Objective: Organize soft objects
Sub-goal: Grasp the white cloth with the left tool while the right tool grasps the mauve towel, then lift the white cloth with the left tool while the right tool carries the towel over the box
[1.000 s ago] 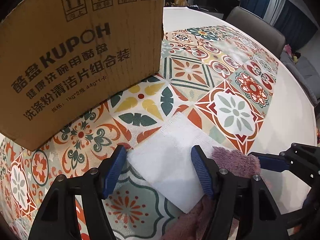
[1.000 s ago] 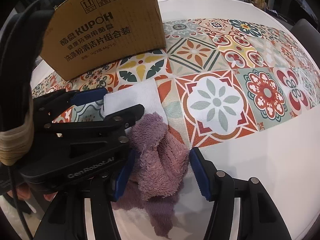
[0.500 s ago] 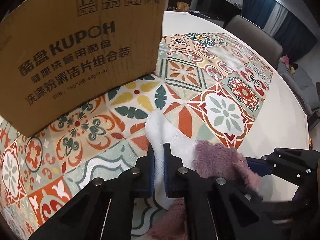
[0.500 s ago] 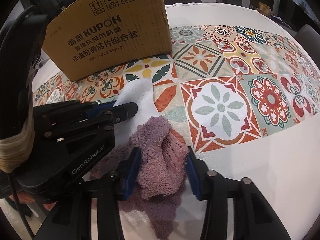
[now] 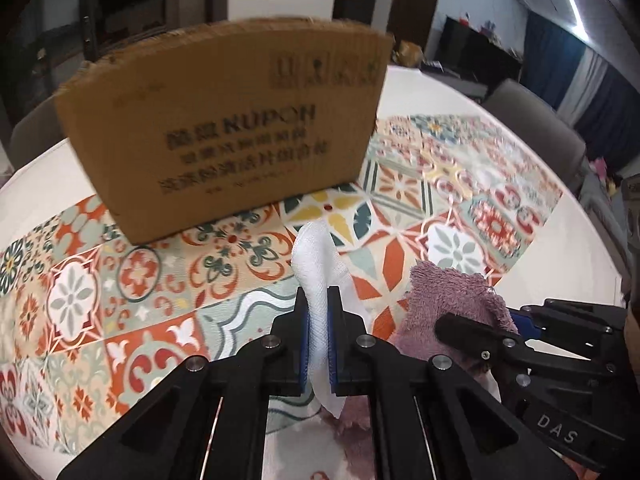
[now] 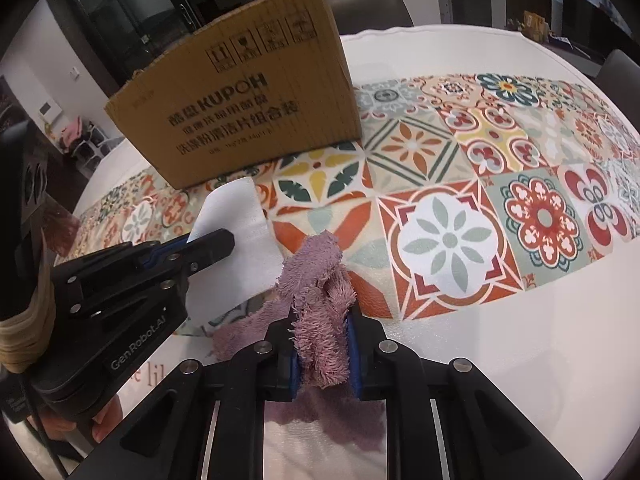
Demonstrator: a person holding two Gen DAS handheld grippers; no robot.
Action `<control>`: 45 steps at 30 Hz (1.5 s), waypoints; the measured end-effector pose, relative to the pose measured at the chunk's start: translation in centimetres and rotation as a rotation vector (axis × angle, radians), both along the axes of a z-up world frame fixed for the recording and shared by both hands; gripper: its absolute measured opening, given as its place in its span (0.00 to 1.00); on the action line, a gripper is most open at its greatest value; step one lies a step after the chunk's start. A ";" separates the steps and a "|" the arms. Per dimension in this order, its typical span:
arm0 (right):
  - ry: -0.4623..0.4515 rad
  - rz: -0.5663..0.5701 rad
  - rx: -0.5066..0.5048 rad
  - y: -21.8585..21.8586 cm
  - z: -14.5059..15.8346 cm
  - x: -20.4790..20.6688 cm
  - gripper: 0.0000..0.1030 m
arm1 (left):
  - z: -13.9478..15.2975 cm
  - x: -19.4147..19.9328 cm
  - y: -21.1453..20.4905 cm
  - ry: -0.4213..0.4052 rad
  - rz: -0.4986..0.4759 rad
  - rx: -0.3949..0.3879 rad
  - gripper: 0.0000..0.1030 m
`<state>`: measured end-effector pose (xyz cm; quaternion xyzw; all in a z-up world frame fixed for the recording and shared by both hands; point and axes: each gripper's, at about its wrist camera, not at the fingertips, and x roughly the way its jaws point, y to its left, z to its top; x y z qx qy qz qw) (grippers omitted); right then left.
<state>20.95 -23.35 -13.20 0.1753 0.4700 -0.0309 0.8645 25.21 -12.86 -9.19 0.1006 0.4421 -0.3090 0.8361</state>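
Observation:
A white cloth [image 5: 316,256] stands pinched upright in my left gripper [image 5: 318,300], which is shut on it and holds it lifted above the patterned mat [image 5: 132,280]. To its right lies a fuzzy purple towel [image 5: 448,292]. In the right wrist view the purple towel [image 6: 316,264] bunches up between the blue pads of my right gripper [image 6: 322,320]. Those jaws are closing and the pads press the towel; its tail still rests on the table. The left gripper [image 6: 216,240] with the white cloth [image 6: 236,216] hangs just left of it.
A brown cardboard box [image 6: 248,92] stands on the far side of the mat [image 6: 448,240], behind both cloths. The round white table [image 6: 520,340] extends to the right. Grey chairs [image 5: 536,120] stand around the far edge.
The left gripper shut on the flat white cloth and lifted it, so it now hangs folded. The right gripper's jaws narrowed onto the purple towel and squeezed it into a tight bunch.

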 end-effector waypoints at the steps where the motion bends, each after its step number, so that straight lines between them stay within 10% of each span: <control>1: -0.010 0.002 -0.001 0.1 0.3 -0.1 0.19 | 0.5 -0.1 0.3 -0.009 0.012 -0.008 0.09; 45: -0.510 0.085 -0.107 2.3 18.6 2.2 0.19 | 17.0 1.2 6.2 -0.328 0.220 -0.188 0.09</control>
